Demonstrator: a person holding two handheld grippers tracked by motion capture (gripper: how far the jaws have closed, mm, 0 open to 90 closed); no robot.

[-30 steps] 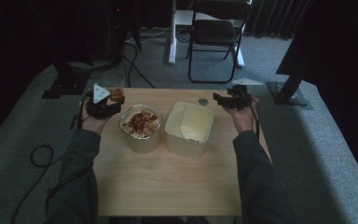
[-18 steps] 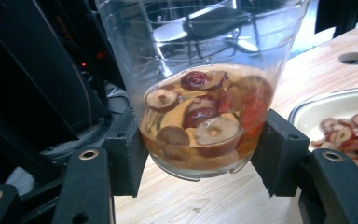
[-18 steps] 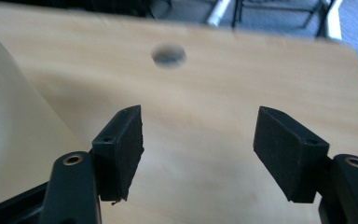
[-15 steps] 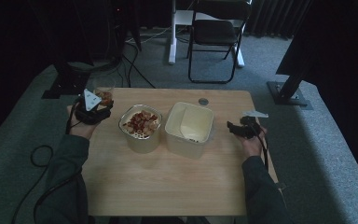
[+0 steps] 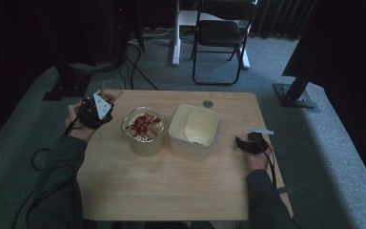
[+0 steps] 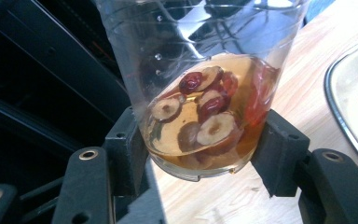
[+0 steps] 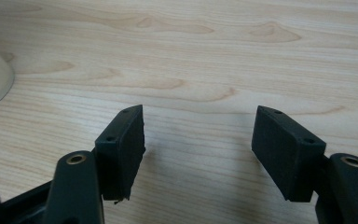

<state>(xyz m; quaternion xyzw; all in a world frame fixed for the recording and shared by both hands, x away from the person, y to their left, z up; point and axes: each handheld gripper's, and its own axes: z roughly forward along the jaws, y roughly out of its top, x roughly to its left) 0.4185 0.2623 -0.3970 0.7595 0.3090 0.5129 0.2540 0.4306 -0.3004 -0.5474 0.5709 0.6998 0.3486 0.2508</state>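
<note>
Black jaws of my left gripper (image 6: 200, 154) press both sides of a clear plastic cup (image 6: 200, 84) holding sliced red dates in amber liquid, its base lifted and tilted above the light wooden table (image 5: 171, 181). In the high view I see that cup (image 5: 111, 89) at the table's far left corner, beside the left gripper (image 5: 95, 110). My right gripper (image 7: 198, 144) hangs just over bare wood near the table's right edge, jaws spread wide with nothing between them; the high view places it (image 5: 248, 143) just right of a cream square plastic tub (image 5: 194, 131). Left of that tub stands a round cream container (image 5: 143, 130) full of reddish-brown dried fruit slices. A dark folding chair (image 5: 219, 36) stands beyond the table.
</note>
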